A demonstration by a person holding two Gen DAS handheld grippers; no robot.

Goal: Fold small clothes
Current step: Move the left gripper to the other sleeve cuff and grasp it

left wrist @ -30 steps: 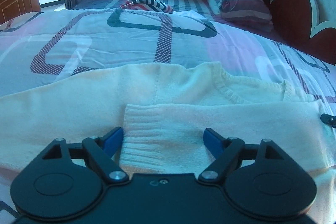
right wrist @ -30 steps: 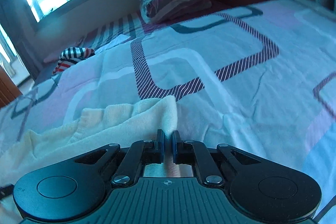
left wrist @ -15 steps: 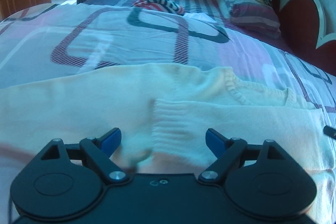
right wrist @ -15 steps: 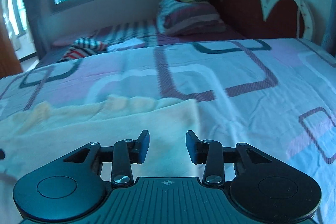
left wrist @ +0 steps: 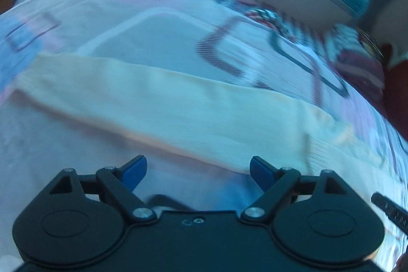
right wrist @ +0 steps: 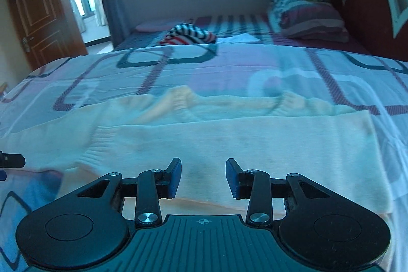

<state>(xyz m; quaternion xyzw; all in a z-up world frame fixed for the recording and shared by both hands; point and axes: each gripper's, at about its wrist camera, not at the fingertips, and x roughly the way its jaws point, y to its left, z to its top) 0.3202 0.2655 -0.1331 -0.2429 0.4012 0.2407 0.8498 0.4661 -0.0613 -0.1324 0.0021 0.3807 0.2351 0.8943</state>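
A cream knitted sweater (right wrist: pixel 255 139) lies flat across the patterned bedspread (right wrist: pixel 229 68), its neck opening (right wrist: pixel 178 98) toward the far side. One sleeve is folded across the body, its ribbed cuff (right wrist: pixel 102 142) at the left. My right gripper (right wrist: pixel 203 177) hovers open over the sweater's near part, with nothing between its fingers. In the blurred left wrist view the sweater (left wrist: pixel 178 103) runs as a long band from left to right. My left gripper (left wrist: pixel 197 170) stands wide open just short of its near edge, empty.
A striped garment (right wrist: pixel 188 33) lies in a heap at the far side of the bed. Pillows (right wrist: pixel 308 14) sit against the red headboard (right wrist: pixel 367 9) at the right. A wooden door (right wrist: pixel 38 12) stands at the far left. The left gripper's tip (right wrist: pixel 11 161) shows at the left edge.
My right gripper let go of the sweater's edge, opened and swung left over its body. My left gripper moved left from the ribbed cuff and rolled, staying open.
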